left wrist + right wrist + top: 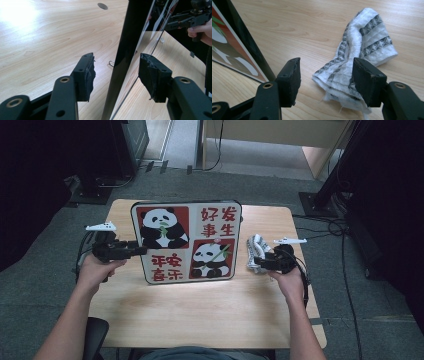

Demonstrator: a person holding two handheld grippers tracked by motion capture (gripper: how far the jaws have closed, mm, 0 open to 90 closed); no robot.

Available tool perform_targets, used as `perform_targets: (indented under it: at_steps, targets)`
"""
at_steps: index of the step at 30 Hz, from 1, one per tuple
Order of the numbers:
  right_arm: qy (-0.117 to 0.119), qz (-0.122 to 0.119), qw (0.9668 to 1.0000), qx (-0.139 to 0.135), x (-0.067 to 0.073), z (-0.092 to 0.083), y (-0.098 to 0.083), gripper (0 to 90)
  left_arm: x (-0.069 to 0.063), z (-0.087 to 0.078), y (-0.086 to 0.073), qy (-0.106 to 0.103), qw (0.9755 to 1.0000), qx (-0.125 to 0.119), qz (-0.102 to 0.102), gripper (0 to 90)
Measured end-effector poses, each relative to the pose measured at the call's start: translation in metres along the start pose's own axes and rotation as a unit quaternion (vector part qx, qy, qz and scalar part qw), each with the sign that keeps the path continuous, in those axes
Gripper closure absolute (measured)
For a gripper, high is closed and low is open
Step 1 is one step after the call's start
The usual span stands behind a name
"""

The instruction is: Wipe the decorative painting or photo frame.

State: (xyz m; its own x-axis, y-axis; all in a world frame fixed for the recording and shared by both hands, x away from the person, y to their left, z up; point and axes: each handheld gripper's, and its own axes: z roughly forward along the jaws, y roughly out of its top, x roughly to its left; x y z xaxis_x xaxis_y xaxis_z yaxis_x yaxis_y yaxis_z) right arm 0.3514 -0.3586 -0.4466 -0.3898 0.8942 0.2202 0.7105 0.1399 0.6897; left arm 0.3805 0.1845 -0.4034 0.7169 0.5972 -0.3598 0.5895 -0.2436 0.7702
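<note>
A square picture board (186, 241) with two pandas and red characters stands upright on the wooden table (200, 310). At the board's left edge, my left gripper (141, 251) is open. In the left gripper view its jaws straddle the board's black edge (126, 37), one on each side, with a gap to each pad. A crumpled white cloth (255, 247) with grey patterned bands lies to the right of the board. My right gripper (253, 262) is open at the cloth. In the right gripper view the cloth (362, 42) lies between and under the jaws, beside the board (234, 45).
A round hole (102, 6) is in the tabletop behind the board, and a small metal hook (111, 63) sits at the board's foot. Black stands and cables (345, 235) are on the carpet to the right. A light wooden desk (280, 132) stands beyond.
</note>
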Motion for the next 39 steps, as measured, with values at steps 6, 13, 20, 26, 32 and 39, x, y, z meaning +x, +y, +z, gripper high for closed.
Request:
perform_targets:
  at_steps: [6,13,20,26,32,39]
  targets:
    - [0.001,-0.004,1.0000,0.002,-0.003,0.000,0.000,41.1,0.002,-0.008,-0.003,0.020,0.9997,0.010,0.009,39.0]
    - [0.004,-0.004,1.0000,-0.003,-0.007,-0.003,0.001,40.0,0.007,-0.021,-0.008,0.029,0.9994,0.015,0.015,36.3]
    - [0.005,0.001,0.9999,-0.015,-0.009,-0.009,0.003,39.1,0.020,-0.030,-0.014,0.045,0.9989,0.012,-0.006,35.7]
    - [0.015,-0.004,0.9998,-0.012,-0.003,-0.004,0.004,39.3,0.032,-0.026,-0.017,0.075,0.9960,0.031,-0.036,36.1]
    - [0.017,-0.013,0.9997,-0.007,0.002,-0.004,0.002,39.0,0.037,-0.026,-0.020,0.090,0.9949,0.034,-0.032,38.4]
    - [0.027,-0.013,0.9995,-0.013,0.004,-0.002,-0.003,38.0,0.039,-0.021,-0.022,0.085,0.9947,0.043,-0.040,38.1]
